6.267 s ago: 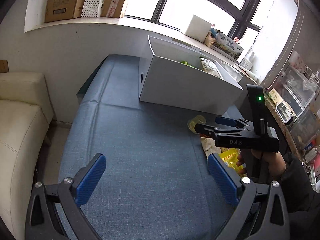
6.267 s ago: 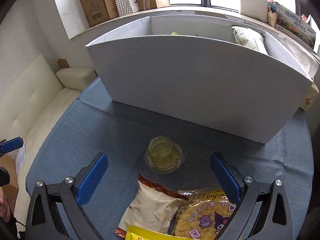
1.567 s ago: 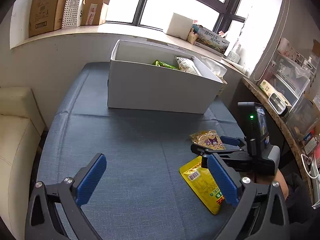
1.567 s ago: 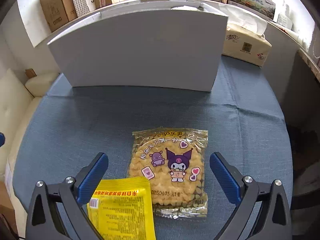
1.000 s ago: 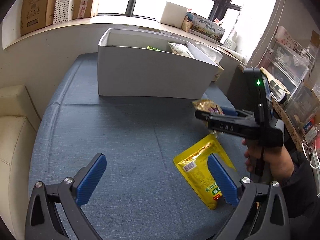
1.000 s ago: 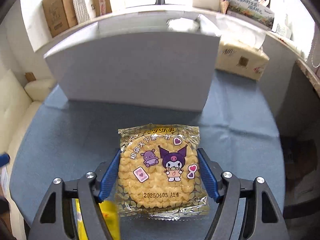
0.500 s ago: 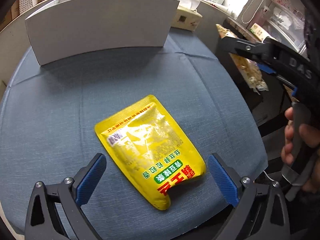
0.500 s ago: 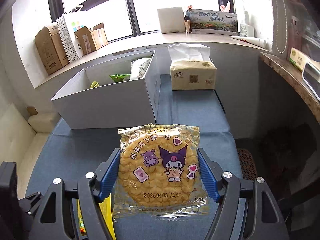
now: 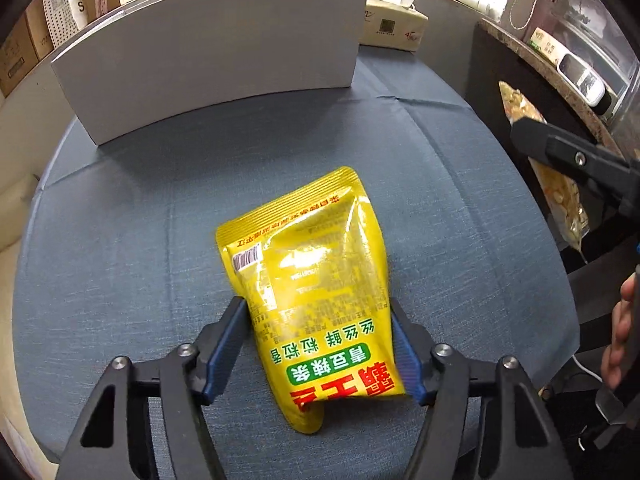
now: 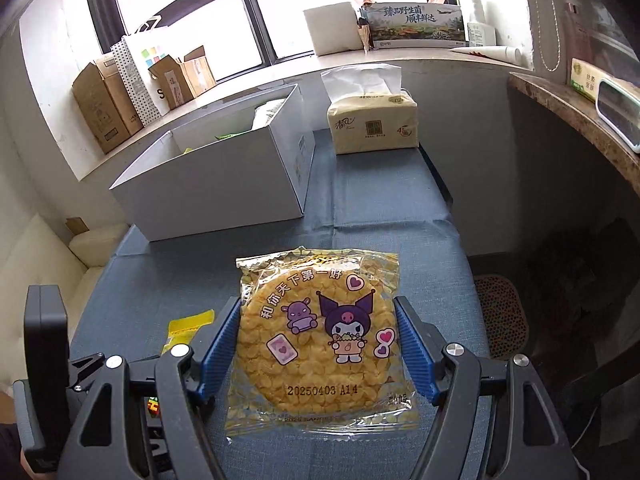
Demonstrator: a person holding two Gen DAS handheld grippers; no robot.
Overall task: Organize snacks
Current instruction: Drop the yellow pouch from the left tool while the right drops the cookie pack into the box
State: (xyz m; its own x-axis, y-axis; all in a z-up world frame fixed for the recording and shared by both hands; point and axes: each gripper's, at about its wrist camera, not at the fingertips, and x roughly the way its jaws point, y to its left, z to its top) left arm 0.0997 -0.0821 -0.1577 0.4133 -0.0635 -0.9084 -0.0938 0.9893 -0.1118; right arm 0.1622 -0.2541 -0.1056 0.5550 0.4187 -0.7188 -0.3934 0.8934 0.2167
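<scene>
My left gripper is shut on a yellow snack pouch with green and red print; the pouch's far end still lies on the blue cloth table. My right gripper is shut on a clear packet of a round yellow cracker with cartoon figures, held above the table. That packet also shows at the right edge of the left wrist view. The white open box stands at the back of the table with several snack bags inside. A corner of the yellow pouch shows left of my right gripper.
A tissue pack stands right of the box. Cardboard boxes and a white box line the window sill. A cream sofa is to the left. A brown counter is to the right.
My left gripper has closed on the yellow pouch, which lay free between open jaws half a second ago. My right gripper has kept the cartoon cracker packet raised since lifting it off the table.
</scene>
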